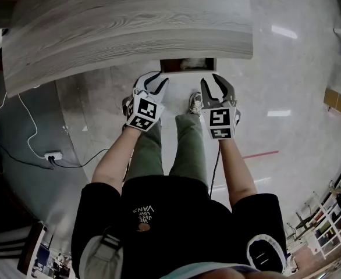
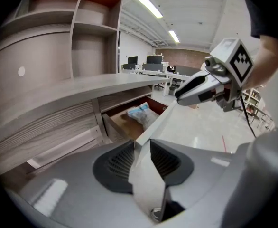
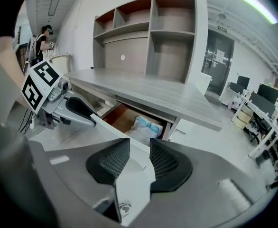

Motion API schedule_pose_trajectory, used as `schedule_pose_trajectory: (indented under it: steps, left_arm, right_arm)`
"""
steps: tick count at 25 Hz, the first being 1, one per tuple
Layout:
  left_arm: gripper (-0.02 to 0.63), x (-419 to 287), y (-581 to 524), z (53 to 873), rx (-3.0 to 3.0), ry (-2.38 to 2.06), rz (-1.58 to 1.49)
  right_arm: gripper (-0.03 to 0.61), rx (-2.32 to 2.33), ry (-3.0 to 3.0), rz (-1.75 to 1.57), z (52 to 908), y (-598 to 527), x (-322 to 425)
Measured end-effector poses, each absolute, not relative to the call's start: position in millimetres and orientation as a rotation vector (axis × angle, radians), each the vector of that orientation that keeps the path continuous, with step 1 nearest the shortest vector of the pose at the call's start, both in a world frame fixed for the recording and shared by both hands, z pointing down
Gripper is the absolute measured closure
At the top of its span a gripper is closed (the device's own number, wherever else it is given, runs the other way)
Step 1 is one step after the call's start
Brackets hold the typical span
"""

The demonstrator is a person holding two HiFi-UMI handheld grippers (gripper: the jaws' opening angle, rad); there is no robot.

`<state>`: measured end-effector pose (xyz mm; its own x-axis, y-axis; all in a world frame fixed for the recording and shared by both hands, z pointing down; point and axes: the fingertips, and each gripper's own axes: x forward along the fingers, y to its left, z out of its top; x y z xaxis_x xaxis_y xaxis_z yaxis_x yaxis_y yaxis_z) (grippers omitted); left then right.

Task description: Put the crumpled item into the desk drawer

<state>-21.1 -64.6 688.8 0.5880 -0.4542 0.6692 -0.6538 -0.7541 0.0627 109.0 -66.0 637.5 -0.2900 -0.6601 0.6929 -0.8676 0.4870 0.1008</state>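
Seen from the head, the left gripper (image 1: 151,83) and the right gripper (image 1: 217,89) hang just before the open desk drawer (image 1: 166,66). The left gripper view shows its jaws apart, and a crumpled white-and-blue bag (image 2: 141,114) lies inside the drawer. The right gripper view shows its jaws apart too, clamping nothing.

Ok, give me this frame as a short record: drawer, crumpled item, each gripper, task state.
drawer: open, under the desk top
crumpled item: lying inside the drawer, held by neither gripper
left gripper: jaws apart, the drawer's front edge runs up to the gap
right gripper: jaws apart, gripping nothing, close to the drawer
task state: item in, drawer not yet shut
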Motion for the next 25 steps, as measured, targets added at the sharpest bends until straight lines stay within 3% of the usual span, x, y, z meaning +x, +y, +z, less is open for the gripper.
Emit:
schedule_pose_trajectory:
  steps: [25]
  left_arm:
    - [0.460, -18, -80, 593, 2.607, -0.944, 0.767]
  right_arm:
    - [0.471, 1.413, -2.091, 0.427, 566, -57, 106]
